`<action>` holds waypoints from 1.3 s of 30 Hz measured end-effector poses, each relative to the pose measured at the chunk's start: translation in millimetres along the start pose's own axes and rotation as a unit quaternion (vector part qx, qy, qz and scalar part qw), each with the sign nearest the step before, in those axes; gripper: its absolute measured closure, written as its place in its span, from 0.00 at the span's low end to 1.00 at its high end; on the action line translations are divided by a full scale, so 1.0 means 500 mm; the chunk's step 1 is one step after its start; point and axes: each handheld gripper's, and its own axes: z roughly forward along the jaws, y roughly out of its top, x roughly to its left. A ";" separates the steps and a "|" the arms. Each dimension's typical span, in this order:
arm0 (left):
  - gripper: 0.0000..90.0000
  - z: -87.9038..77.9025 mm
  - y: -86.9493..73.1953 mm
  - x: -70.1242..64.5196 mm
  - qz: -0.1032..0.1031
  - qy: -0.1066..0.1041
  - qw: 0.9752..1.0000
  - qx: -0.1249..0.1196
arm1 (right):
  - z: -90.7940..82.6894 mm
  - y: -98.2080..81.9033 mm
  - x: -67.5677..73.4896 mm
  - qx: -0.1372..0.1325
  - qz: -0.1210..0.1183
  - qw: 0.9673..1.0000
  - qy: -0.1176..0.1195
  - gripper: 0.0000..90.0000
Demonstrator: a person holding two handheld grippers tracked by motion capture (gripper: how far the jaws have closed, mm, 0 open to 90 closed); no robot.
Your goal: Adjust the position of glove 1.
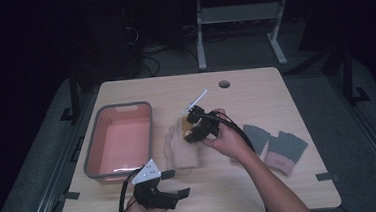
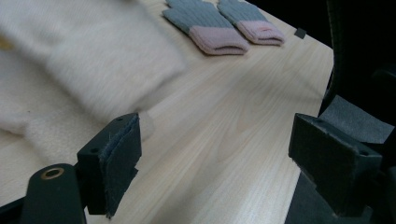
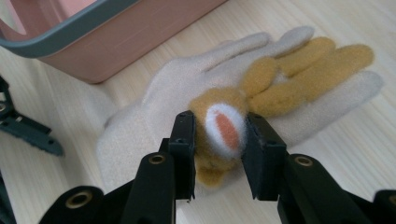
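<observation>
- The surface [image 1: 255, 86] carries a pink bin [image 1: 120, 139] at my left.
- A cream glove [image 3: 154, 107] lies beside the bin; two grey gloves [image 1: 276, 147] sit well apart.
- My right tongs [image 3: 219, 140] grip the mustard glove [image 3: 289, 79] by its cuff, over the cream one.
- My left tongs [image 2: 215, 154] gape empty, near the front edge.

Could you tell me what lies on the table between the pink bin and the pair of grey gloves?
In the high view, the cream glove lies between the pink bin and the grey gloves, with the right tool over it, shut on a mustard glove.
</observation>
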 end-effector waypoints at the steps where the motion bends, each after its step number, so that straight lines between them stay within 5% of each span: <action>1: 0.19 -0.001 0.000 0.000 -0.002 0.000 1.000 -0.002 | 0.007 0.004 0.003 0.002 0.001 1.000 0.002 0.74; 20: 0.19 -0.004 0.000 0.007 -0.005 0.004 1.000 -0.003 | 0.101 0.013 0.008 0.043 0.025 0.998 0.028 0.66; 27: 0.19 -0.002 -0.002 0.007 -0.003 0.003 1.000 0.001 | 0.093 0.030 0.023 0.020 -0.008 1.000 0.007 0.42; 39: 0.19 -0.005 0.000 0.009 -0.003 0.004 1.000 0.001 | 0.165 0.052 0.043 0.050 -0.056 0.996 -0.040 0.33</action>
